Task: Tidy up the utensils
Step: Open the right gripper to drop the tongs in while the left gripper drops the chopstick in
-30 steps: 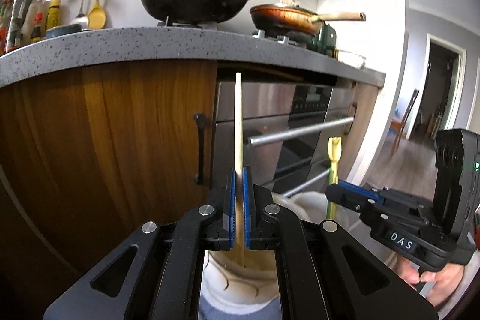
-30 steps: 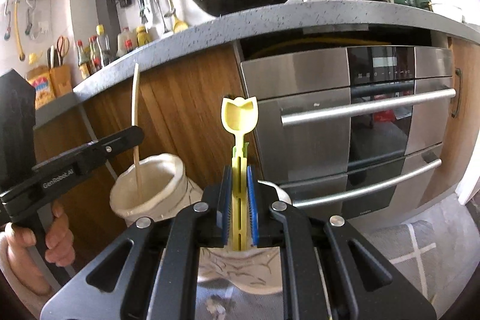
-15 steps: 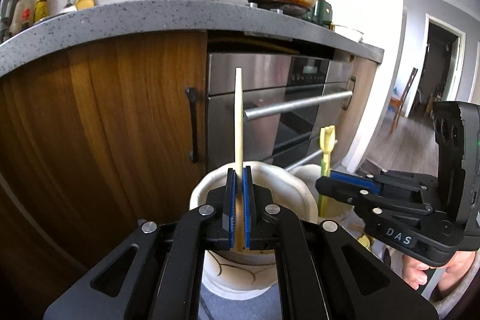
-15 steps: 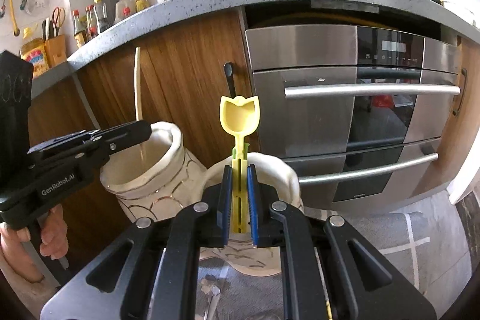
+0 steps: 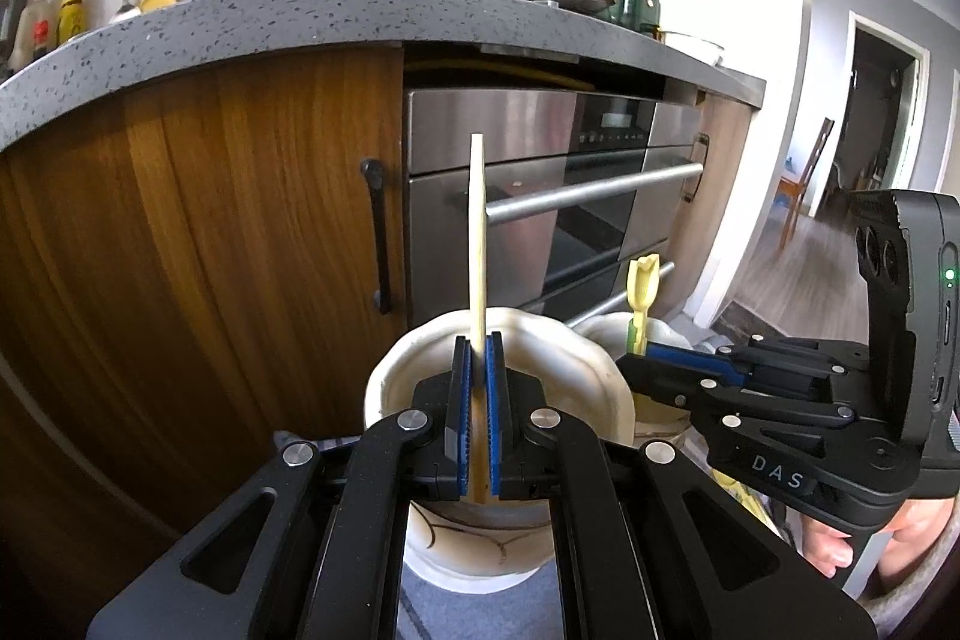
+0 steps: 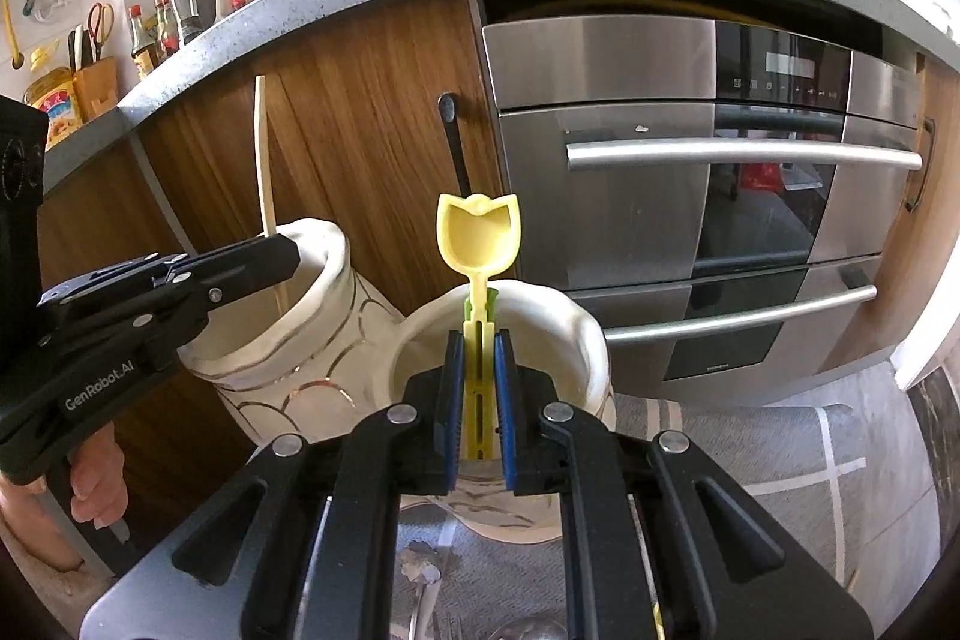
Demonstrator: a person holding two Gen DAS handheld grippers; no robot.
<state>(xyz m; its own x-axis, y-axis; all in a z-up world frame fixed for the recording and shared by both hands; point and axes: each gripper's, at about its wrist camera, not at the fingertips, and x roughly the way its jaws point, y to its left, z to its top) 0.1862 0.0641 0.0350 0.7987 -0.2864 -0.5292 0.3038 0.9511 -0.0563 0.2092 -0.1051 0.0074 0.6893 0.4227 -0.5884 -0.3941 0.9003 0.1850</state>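
Observation:
My left gripper (image 5: 478, 358) is shut on a thin wooden stick (image 5: 477, 232) that stands upright over the mouth of a white ceramic jar (image 5: 393, 370). My right gripper (image 6: 478, 347) is shut on a yellow tulip-shaped spoon (image 6: 477, 235), upright above a second white jar (image 6: 579, 334). The two jars stand side by side on a grey mat. In the left wrist view the right gripper (image 5: 645, 361) and the spoon (image 5: 642, 277) sit to the right. The right wrist view has the left gripper (image 6: 282, 256), its stick (image 6: 262, 148) and its jar (image 6: 336, 292) on the left.
Behind the jars are a wooden cabinet door (image 5: 210, 250) and a steel oven with bar handles (image 6: 744, 157) under a speckled counter (image 5: 300, 28) carrying pans. Loose metal utensils (image 6: 420, 577) lie on the grey mat (image 6: 750, 454) in front of the right jar.
Both grippers have tipped downward, so the jars sit higher and fuller in each view and the counter has slid up. The stick and the spoon stay gripped.

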